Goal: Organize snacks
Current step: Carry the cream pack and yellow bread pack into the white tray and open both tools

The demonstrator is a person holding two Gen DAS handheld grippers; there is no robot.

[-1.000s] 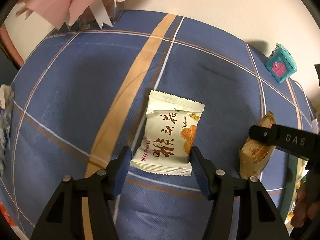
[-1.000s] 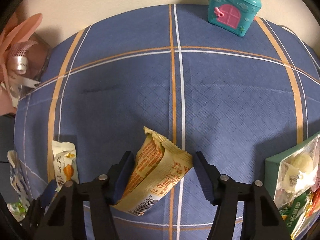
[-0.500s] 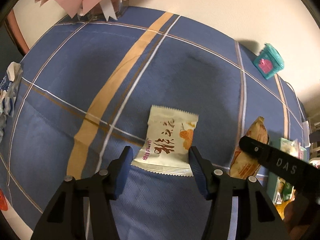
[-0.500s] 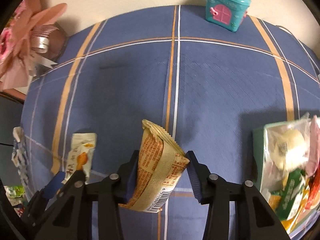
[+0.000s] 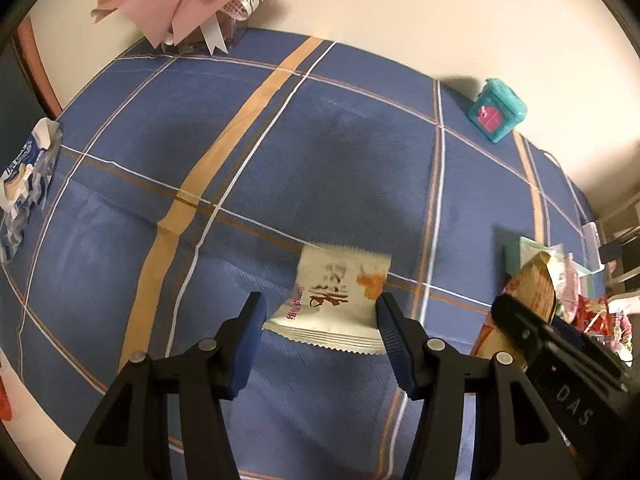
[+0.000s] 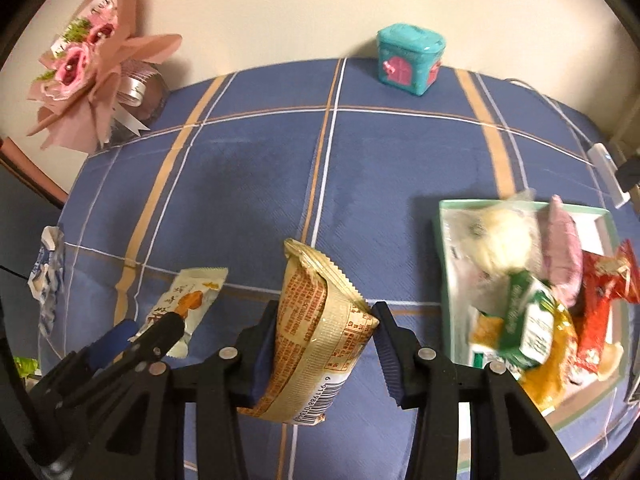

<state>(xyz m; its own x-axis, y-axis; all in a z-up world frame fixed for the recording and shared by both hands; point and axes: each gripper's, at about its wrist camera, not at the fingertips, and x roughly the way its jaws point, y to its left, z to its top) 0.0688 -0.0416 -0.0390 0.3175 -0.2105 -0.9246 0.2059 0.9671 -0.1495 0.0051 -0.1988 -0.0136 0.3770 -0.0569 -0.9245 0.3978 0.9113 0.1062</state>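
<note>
A white snack packet (image 5: pixel 340 300) with red writing hangs above the blue plaid tablecloth (image 5: pixel 320 152), and my left gripper (image 5: pixel 320 310) is shut on its lower sides. In the right wrist view the same white packet (image 6: pixel 188 300) shows at the lower left in the left gripper (image 6: pixel 160 330). My right gripper (image 6: pixel 326 316) is shut on a tan and orange packet (image 6: pixel 320 320), held upright and clear of the cloth. That tan packet (image 5: pixel 536 288) also shows at the right of the left wrist view. A pale green tray (image 6: pixel 442 248) holding several snacks lies to the right.
A teal toy house box (image 6: pixel 410 60) stands by the wall at the back. A pink bouquet (image 6: pixel 92 68) sits at the back left corner. A blue and white wrapper (image 6: pixel 48 276) lies at the table's left edge. A white device (image 6: pixel 608 172) rests near the right edge.
The right jaws closed onto the tan packet. Both grippers rose off the cloth with their packets and shifted right, bringing the green tray into view.
</note>
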